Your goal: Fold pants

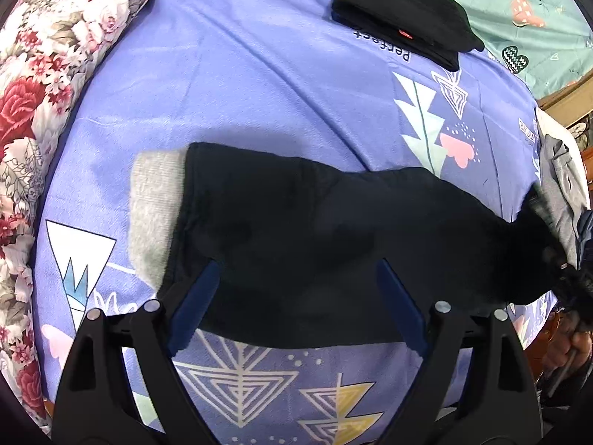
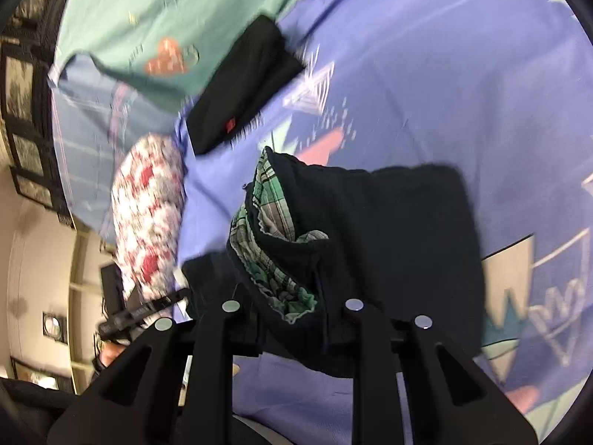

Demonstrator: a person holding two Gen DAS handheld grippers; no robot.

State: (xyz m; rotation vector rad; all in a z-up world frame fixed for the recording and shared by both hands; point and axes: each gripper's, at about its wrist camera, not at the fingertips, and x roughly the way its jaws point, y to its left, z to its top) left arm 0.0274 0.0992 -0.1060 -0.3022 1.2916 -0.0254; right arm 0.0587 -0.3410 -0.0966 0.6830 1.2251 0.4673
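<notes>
The black pants (image 1: pixel 315 230) lie across the purple patterned bedsheet (image 1: pixel 241 85), with a grey cuff (image 1: pixel 155 215) at their left end. My left gripper (image 1: pixel 298 300) hovers just above the pants, open, its blue fingers (image 1: pixel 196 296) spread wide with nothing pinched. In the right wrist view the waist end of the pants (image 2: pixel 389 230) is bunched up, showing a green plaid lining (image 2: pixel 270 218). My right gripper (image 2: pixel 292 289) is shut on that cloth, and its fingertips are hidden under it. The picture is blurred.
A folded black garment (image 1: pixel 400 11) lies at the far side of the bed, near a green sheet (image 1: pixel 526 3). A floral quilt (image 1: pixel 40 104) runs along the left edge. A grey garment (image 1: pixel 559 185) sits at the right edge. A hand (image 1: pixel 567 352) shows at the lower right.
</notes>
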